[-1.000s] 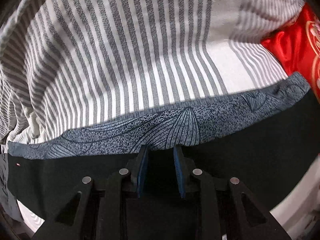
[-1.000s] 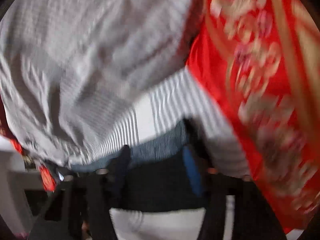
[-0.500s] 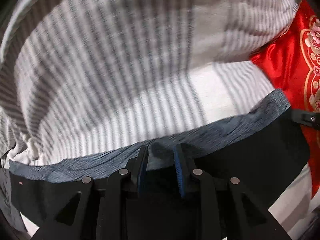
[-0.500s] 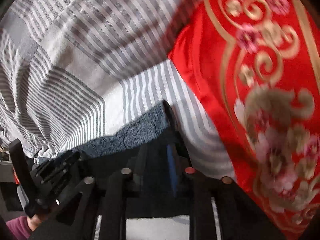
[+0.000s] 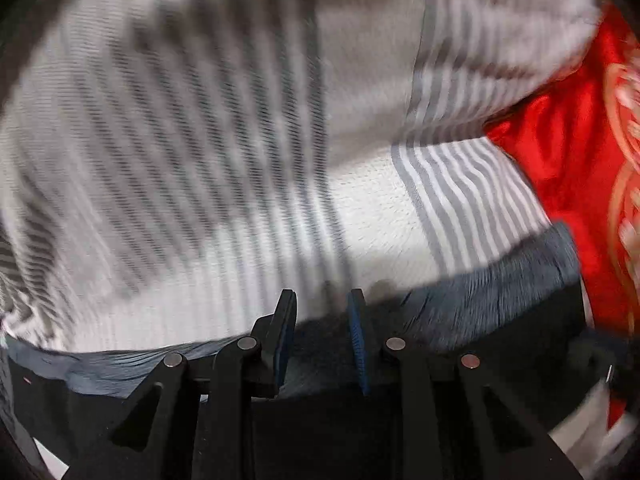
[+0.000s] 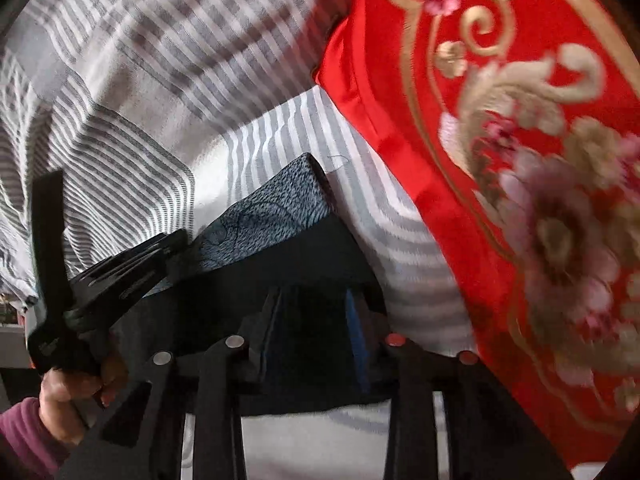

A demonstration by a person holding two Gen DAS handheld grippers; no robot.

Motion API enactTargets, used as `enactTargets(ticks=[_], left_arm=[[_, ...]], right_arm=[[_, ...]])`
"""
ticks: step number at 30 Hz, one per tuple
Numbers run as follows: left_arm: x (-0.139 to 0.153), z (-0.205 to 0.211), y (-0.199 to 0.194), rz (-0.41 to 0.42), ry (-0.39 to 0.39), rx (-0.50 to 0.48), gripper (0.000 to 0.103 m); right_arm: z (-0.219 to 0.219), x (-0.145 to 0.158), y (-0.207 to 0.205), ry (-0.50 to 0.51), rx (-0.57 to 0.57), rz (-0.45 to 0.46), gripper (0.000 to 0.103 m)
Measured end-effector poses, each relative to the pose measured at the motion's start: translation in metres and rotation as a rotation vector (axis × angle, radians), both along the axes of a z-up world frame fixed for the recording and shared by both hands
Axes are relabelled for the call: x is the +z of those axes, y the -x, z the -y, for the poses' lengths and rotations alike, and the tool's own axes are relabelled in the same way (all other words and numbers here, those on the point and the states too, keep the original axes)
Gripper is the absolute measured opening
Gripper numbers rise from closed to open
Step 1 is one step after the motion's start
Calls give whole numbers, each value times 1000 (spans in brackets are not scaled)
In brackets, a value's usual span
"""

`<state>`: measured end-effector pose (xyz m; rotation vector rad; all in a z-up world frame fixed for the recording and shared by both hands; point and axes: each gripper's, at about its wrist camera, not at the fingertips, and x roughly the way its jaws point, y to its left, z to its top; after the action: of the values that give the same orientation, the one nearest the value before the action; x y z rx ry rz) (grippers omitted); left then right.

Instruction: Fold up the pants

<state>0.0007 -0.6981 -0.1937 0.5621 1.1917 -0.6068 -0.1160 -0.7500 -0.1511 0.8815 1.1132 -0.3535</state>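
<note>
The pants are black (image 6: 280,264) with a blue-grey patterned band (image 6: 276,208) along the far edge, lying on a striped bedsheet. In the left wrist view the band (image 5: 480,296) runs across under my left gripper (image 5: 320,320), whose blue-padded fingers stand apart over the fabric edge; the view is blurred. My right gripper (image 6: 316,316) has its fingers apart around the black cloth near the pants' right corner. The left gripper also shows in the right wrist view (image 6: 120,264), held by a hand, resting on the pants' left part.
A grey and white striped sheet (image 5: 200,140) covers the bed. A red quilt with gold and pink flower embroidery (image 6: 520,160) lies just right of the pants and shows in the left wrist view (image 5: 560,152). A bunched striped cover (image 6: 120,40) lies beyond.
Both grippers have moved forward over the pants toward the patterned band. The left fingers now reach past the band's edge. The pants' right corner sits closer to the red quilt.
</note>
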Motion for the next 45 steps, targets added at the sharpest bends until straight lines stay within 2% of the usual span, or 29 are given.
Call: enactTargets(ticks=[3,5,8,11,15,16,17,18,19,21,24,27,29,31,33,34,36,37,38,40,42,45], left_arm=[[15,-50,3,-19,0,5,28],[18,-85,7,-44,-11,41,28],[19,-138,9,-27,-57,123,28],[17,-199,-5,7,-79,206,28],[-1,-241,-23,37,-135,252,28],[-7,-263,-26,40,-179,250,32],[-14,-278,-28,53,-176,252,54],[-10,-286,-29,89,-168,267,63],[-5,-292,-32,80,-170,263,66],[8,-303,-36,65,-137,232,66],[35,-327,-50,145,-103,199,66],[43,-351,-84,166,-104,232,66],[41,-368,-106,162,-108,241,66],[23,-363,-128,151,-125,205,66],[8,-357,-132,145,-153,172,66],[2,-356,-135,139,-175,167,66],[-27,-362,-148,169,-275,188,66],[-35,-371,-159,183,-304,207,66],[-39,-383,-166,194,-288,239,66],[-34,-391,-169,201,-268,238,66],[-23,-396,-166,216,-259,202,66],[6,-415,-156,216,-195,170,66]], right_arm=[[-15,10,5,9,-6,13,55],[-34,13,1,10,14,6,59],[-62,15,-2,12,55,-15,59],[-95,13,-13,23,115,-34,59],[-122,3,-34,60,170,-71,60],[-126,-4,-35,67,175,-100,61],[-128,-17,-41,69,174,-131,61],[-129,-17,-41,79,168,-129,61],[-130,-13,-41,91,164,-134,61],[-135,-2,-40,107,169,-134,61],[-146,10,-36,104,166,-117,61],[-165,14,-39,109,158,-115,61],[-179,14,-44,107,152,-106,61],[-194,12,-58,103,157,-99,61],[-209,9,-71,103,168,-92,61],[-217,9,-76,104,176,-90,61],[-232,12,-83,97,195,-77,61],[-238,14,-86,84,203,-62,61],[-245,17,-88,64,212,-39,61],[-264,22,-91,-12,248,28,61],[-290,20,-97,-101,305,80,61],[-338,6,-109,-228,379,115,61]])
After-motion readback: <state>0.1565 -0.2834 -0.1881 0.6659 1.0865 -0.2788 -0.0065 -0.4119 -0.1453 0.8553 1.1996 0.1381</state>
